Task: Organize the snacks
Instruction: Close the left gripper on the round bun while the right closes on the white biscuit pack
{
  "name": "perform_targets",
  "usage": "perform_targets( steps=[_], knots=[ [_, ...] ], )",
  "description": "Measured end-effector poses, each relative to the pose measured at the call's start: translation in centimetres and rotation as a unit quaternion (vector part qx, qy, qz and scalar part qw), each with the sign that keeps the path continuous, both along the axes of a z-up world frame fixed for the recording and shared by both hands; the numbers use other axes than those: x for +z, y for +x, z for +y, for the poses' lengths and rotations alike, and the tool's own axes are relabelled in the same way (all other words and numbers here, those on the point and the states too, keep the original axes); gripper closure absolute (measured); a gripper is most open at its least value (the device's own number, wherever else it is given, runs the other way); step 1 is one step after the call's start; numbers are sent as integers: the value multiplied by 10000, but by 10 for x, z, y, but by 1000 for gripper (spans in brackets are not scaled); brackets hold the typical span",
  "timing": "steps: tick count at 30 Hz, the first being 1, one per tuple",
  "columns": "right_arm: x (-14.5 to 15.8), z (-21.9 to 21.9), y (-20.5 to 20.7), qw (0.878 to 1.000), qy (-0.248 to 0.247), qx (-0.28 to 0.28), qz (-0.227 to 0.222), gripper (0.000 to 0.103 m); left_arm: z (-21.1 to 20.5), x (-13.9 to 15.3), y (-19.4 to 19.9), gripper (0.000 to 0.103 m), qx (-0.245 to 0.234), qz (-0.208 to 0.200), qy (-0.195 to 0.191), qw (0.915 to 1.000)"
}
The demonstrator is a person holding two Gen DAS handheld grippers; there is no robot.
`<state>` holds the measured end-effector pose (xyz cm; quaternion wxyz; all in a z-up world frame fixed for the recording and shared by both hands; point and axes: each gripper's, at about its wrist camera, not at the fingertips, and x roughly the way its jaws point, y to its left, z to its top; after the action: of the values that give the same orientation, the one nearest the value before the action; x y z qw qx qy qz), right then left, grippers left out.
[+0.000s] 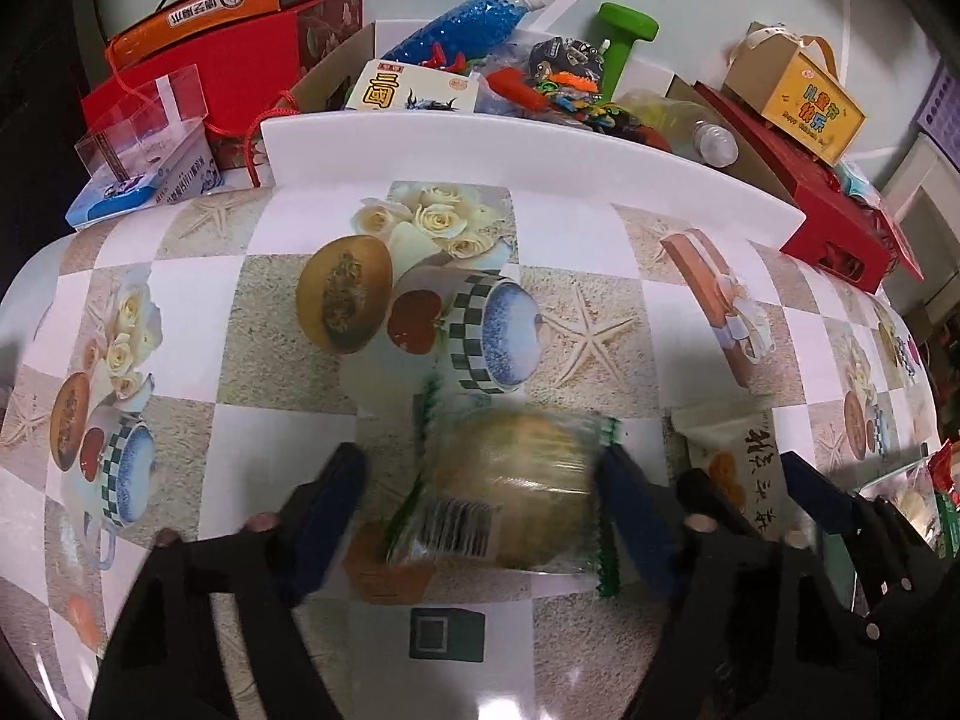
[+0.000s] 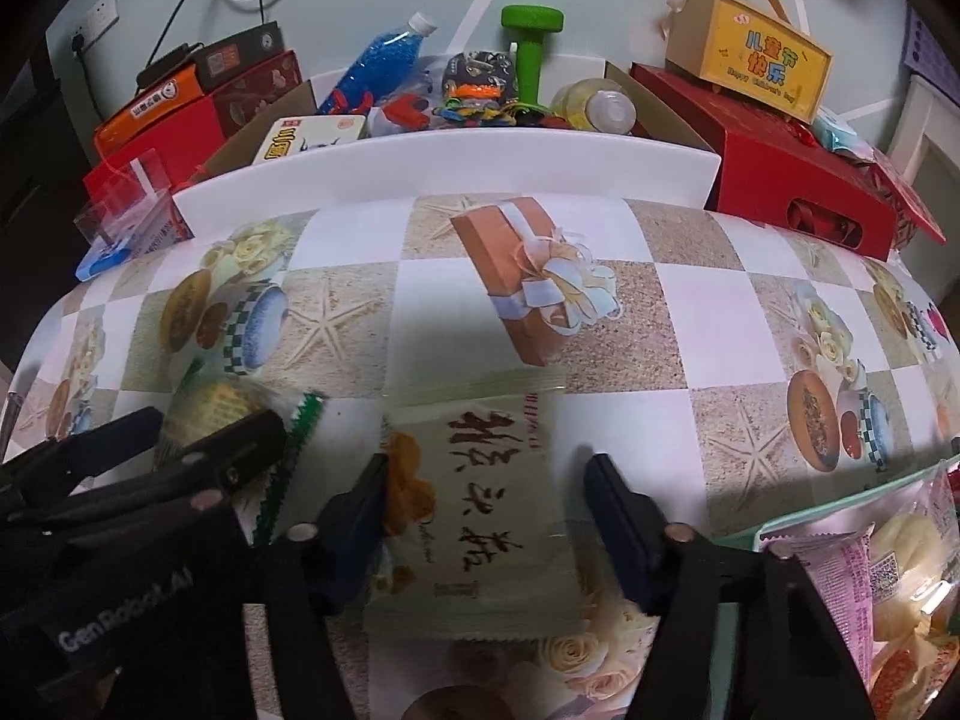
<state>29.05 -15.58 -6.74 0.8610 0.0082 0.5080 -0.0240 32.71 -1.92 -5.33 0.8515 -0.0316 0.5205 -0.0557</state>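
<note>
In the left wrist view my left gripper (image 1: 480, 480) is open, its blue-padded fingers on either side of a round cake in a clear, green-edged wrapper (image 1: 510, 498) that looks blurred; the right finger is near its edge. In the right wrist view my right gripper (image 2: 483, 480) is open around a beige snack packet with brown Chinese writing (image 2: 474, 510) lying on the patterned tablecloth (image 2: 690, 312). The jaws stand apart from the packet's sides. The packet also shows in the left wrist view (image 1: 732, 456), and the cake in the right wrist view (image 2: 222, 408).
A green tray with more wrapped snacks, one pink (image 2: 852, 576), sits at the right near edge. A white board (image 1: 510, 144) stands across the back of the table, with boxes, bottles, a green dumbbell (image 2: 531, 42) and red gift boxes (image 2: 792, 180) behind it.
</note>
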Motion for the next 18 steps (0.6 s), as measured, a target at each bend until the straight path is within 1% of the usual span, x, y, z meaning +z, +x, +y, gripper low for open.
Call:
perform_targets(
  steps=[1,2,6,11,14,18],
  knots=[
    [0,0,0,10000,-8,7,-9,45,2,0,-1,37,25,-9,16,10000],
    [1,1,0,10000,-2,4,-2,45,4,1,-2,41,41,-37,19,10000],
    [0,1,-1,10000,2,3,-9,46,9,2,-6,47,77,-99,-52,9999],
    [1,2,-5,10000,7,27,14,48,13,3,-15,49,197,-128,-156,9996],
    [2,3,-8,9999,109,56,31,48,15,4,-22,49,272,-138,-312,9990],
    [12,4,-16,9998,171,74,-51,48,18,12,-33,49,372,-199,-446,9981]
  ],
)
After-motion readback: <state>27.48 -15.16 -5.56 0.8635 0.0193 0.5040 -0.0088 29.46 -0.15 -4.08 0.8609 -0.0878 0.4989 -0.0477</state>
